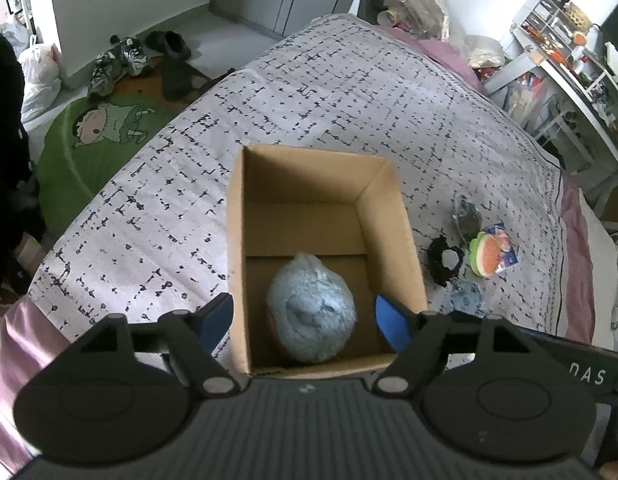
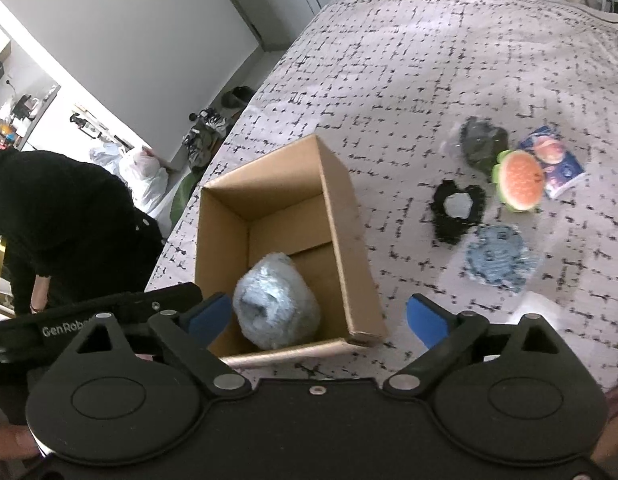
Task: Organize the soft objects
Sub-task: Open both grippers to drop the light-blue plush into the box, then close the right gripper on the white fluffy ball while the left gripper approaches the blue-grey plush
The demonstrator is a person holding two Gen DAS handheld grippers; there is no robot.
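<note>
An open cardboard box (image 1: 393,208) (image 2: 341,216) stands on the bed. A light blue fluffy ball (image 1: 311,308) (image 2: 277,304) lies inside it at the near end. My left gripper (image 1: 305,320) is open and empty above the box's near end, its fingers either side of the ball. My right gripper (image 2: 319,320) is open and empty over the box's near right corner. Right of the box lie a black scrunchie (image 1: 445,260) (image 2: 457,212), a blue patterned soft piece (image 1: 465,298) (image 2: 497,260), a burger plush (image 1: 489,254) (image 2: 521,180), a dark bagged item (image 1: 465,216) (image 2: 481,142) and a printed packet (image 1: 503,242) (image 2: 557,164).
The bed cover (image 1: 329,100) is pale with black dashes and a pink edge (image 1: 577,240). Left of the bed are a green cartoon cushion (image 1: 101,132), shoes (image 1: 117,60) and bags. A cluttered shelf (image 1: 569,48) stands at the right. A person in black (image 2: 61,216) is at the left.
</note>
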